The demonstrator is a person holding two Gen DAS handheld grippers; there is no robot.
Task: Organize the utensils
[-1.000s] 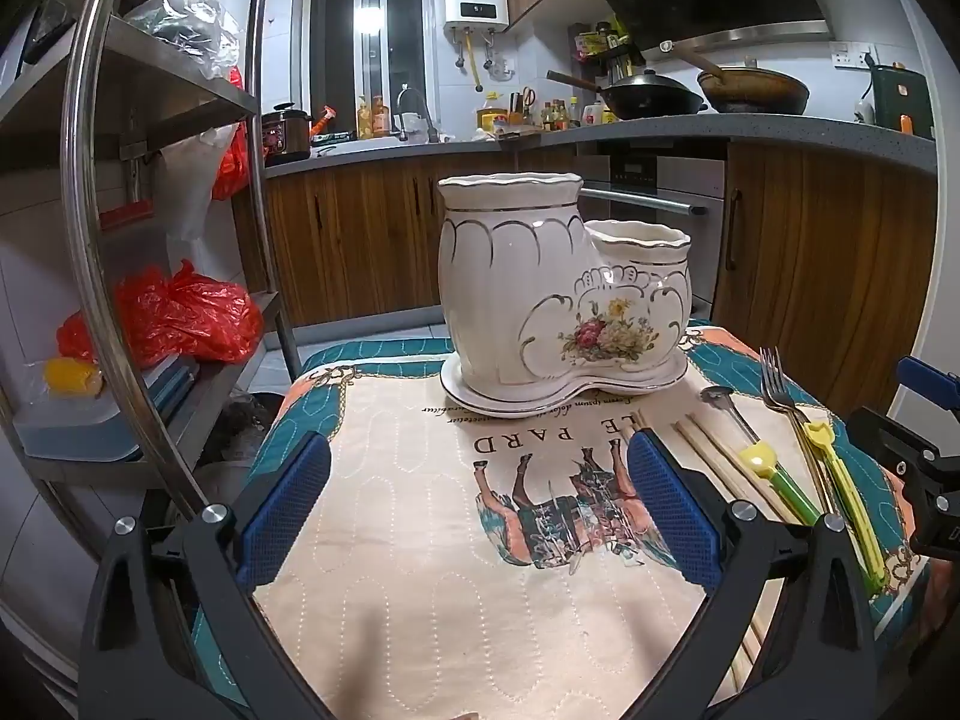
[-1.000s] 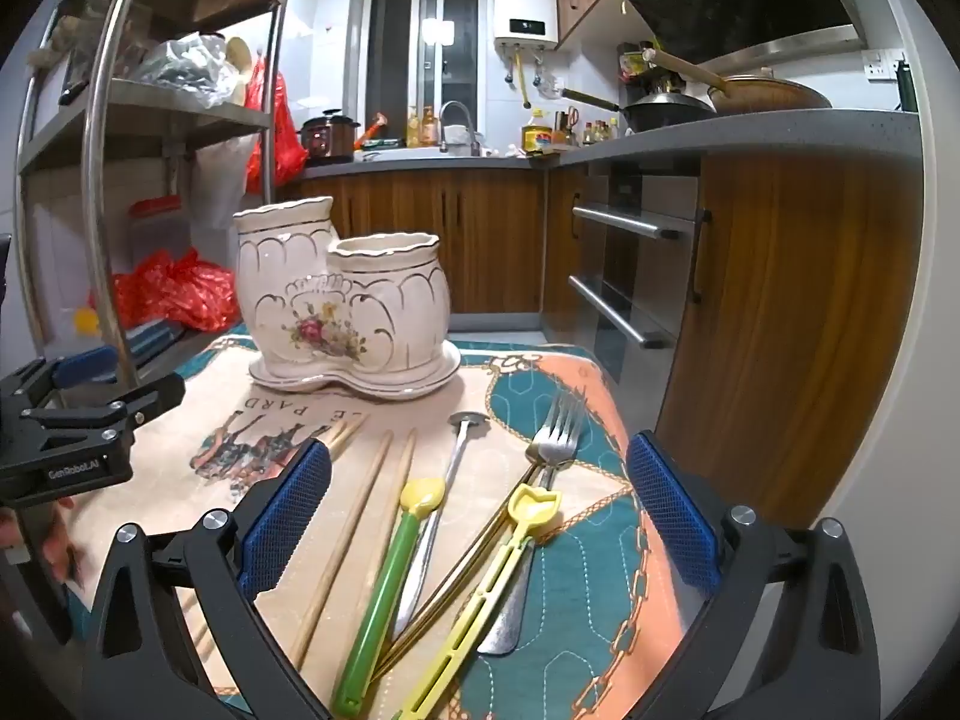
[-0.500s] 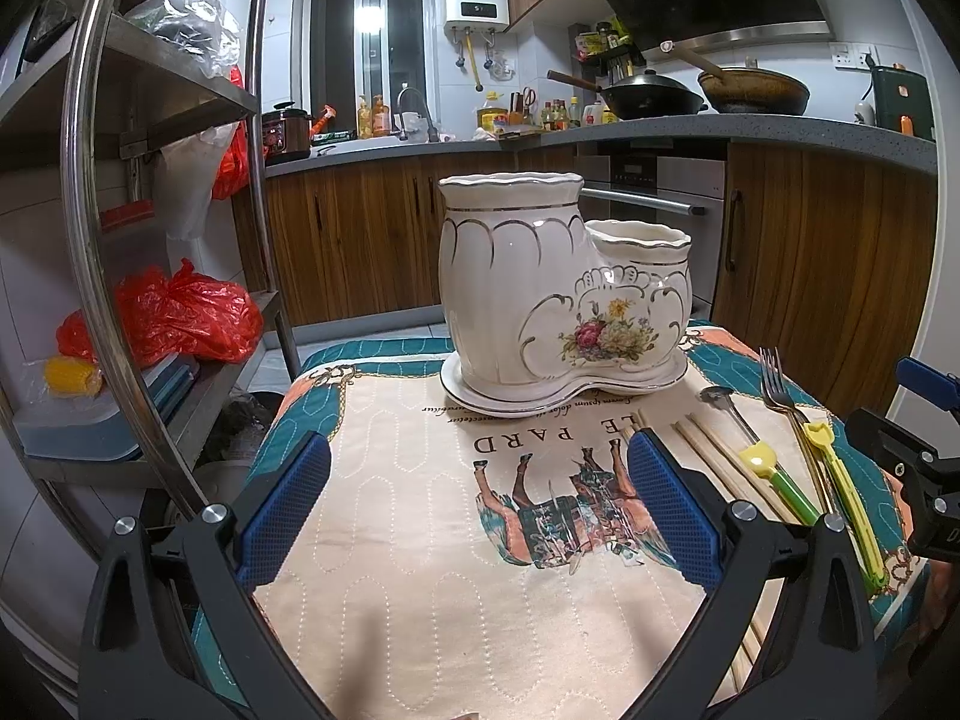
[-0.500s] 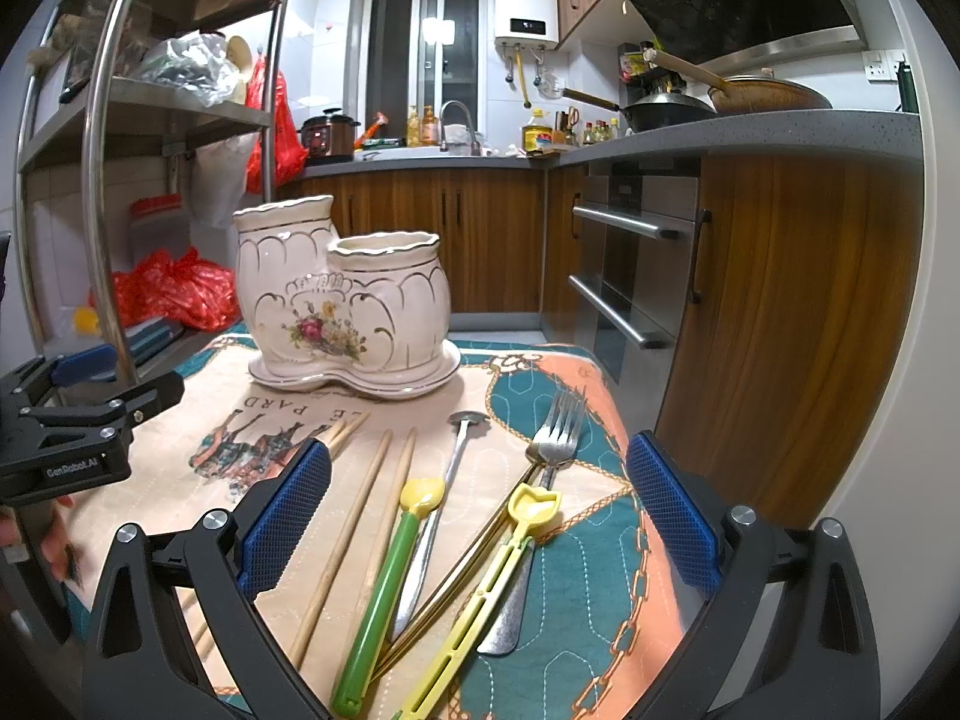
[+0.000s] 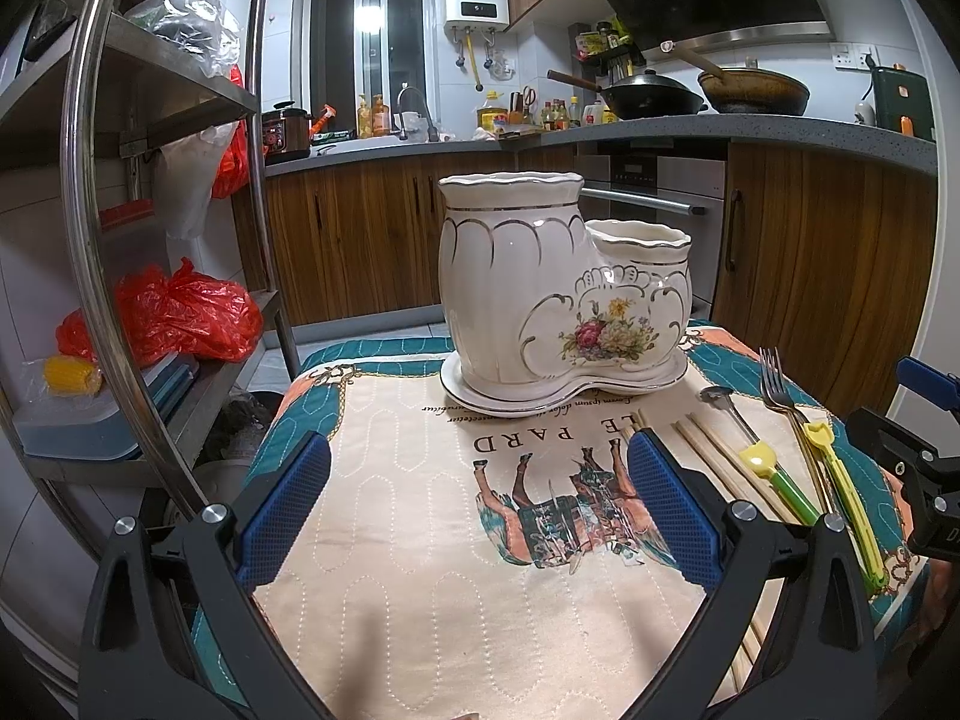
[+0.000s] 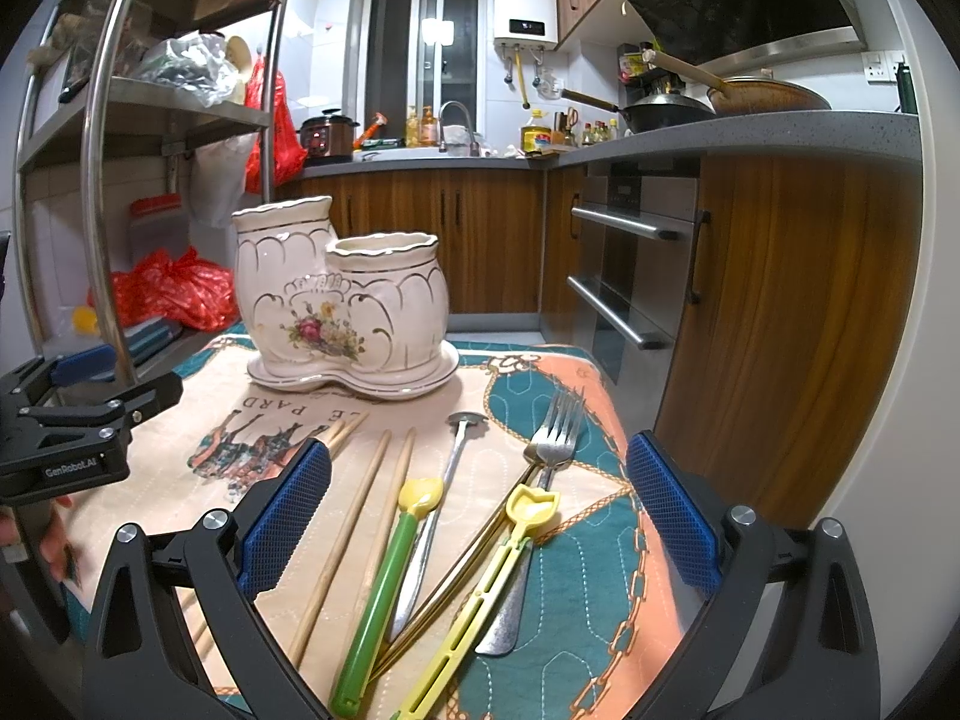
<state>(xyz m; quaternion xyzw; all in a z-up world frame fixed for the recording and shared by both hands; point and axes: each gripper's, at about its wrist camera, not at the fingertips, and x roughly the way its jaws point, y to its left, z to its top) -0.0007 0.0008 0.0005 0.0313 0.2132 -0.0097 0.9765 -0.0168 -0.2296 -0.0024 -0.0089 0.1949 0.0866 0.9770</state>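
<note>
Two handheld grippers hover low over a quilted cloth-covered table (image 5: 420,540), both with blue-padded jaws spread wide and pinching nothing. From the right gripper (image 6: 477,516), the loose utensils lie directly ahead at twelve o'clock: pale wooden chopsticks (image 6: 354,516), a green-handled tool with a yellow tip (image 6: 384,588), a slim metal spoon (image 6: 447,480), a yellow slotted plastic tool (image 6: 480,606) and a steel fork (image 6: 555,438). Several cross and touch one another. A white two-compartment ceramic holder with painted flowers (image 6: 342,300) stands empty at eleven o'clock, beyond them.

From the left gripper (image 5: 477,510), bare cloth lies ahead and the holder sits at twelve o'clock, utensils at three o'clock.

Likely risks: closing on one overlapped piece could drag or flick its neighbours, and the fork lies near the table's right edge, so a nudge may send it off. The tall holder could tip if struck at the rim. Open room lies on the cloth's left half; a metal shelf rack (image 5: 90,240) crowds nine o'clock.
</note>
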